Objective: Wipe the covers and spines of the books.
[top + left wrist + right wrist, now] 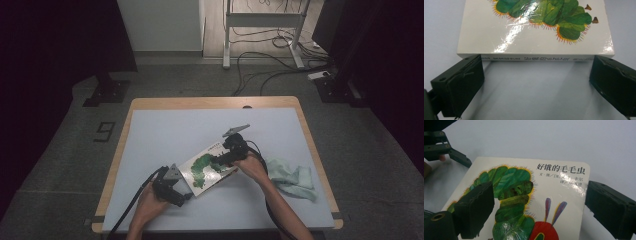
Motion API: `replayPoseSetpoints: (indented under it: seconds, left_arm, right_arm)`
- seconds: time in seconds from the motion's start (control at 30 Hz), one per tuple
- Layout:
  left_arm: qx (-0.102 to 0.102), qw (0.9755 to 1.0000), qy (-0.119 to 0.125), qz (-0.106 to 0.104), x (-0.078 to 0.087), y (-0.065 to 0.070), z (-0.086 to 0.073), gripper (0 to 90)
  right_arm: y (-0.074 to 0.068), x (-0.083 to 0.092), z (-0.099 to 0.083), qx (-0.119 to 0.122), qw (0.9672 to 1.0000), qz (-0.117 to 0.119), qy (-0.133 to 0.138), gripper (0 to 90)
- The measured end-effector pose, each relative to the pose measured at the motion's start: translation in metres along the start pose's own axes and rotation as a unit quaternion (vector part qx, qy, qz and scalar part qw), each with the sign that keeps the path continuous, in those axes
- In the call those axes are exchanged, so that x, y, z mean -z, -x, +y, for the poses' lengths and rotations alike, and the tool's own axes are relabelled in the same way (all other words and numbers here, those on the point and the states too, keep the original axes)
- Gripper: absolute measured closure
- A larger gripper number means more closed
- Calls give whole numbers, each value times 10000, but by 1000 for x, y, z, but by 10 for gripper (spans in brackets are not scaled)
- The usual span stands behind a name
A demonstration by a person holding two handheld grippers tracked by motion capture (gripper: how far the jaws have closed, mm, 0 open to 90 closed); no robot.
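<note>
1. Picture book [207,167], white glossy cover with green caterpillar and Chinese title: lies flat and skewed on the table [165,130], near the middle of the front edge, spine toward the left gripper.
2. Left gripper [184,195]: jaws spread wide, level with the book's spine [534,59], one at each end of it; contact cannot be told.
3. Right gripper [220,162]: jaws spread, poised over the cover [564,195] at the caterpillar's head end.
4. Pale green cloth [292,180]: crumpled, near the table's right edge, beside the person's right forearm.
</note>
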State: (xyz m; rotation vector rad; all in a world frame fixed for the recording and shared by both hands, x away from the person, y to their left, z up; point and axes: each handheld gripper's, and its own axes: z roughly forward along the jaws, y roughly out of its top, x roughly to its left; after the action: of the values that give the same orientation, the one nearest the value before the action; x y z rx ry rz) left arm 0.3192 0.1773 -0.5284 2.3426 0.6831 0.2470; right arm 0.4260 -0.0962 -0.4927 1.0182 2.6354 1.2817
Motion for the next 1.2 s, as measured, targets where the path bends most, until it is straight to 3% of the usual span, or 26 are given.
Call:
replayPoseSetpoints:
  seconds: [0.13,0.17,0.23,0.3,0.4,0.5,0.83,1.03,1.2]
  left_arm:
    - [6,10000,7,-5,0,0,0,0]
    - [5,10000,6,-5,0,0,0,0]
    - [5,10000,8,-5,0,0,0,0]
    - [6,10000,10,-4,0,0,0,0]
    - [7,10000,7,2,0,0,0,0]
    - [28,10000,19,-9,0,0,0,0]
    - [57,10000,9,1,0,0,0,0]
    - [355,9993,81,81,2,-5,-2,0]
    - [428,9990,67,92,3,-7,-2,0]
  right_arm:
    - [-2,5,-2,-45,10000,40,1,87]
    - [-2,6,-2,-78,9997,221,-13,157]
    - [-4,4,-3,-174,9967,794,-74,173]
    - [-16,-1,-2,231,9982,485,-272,159]
    - [-18,-4,-2,398,9979,293,-427,160]
    - [-15,0,-4,380,9972,435,-470,185]
    - [-18,21,-5,659,9945,503,-642,253]
    - [-18,27,-9,726,9940,530,-621,340]
    - [-20,30,-13,837,9935,524,-572,373]
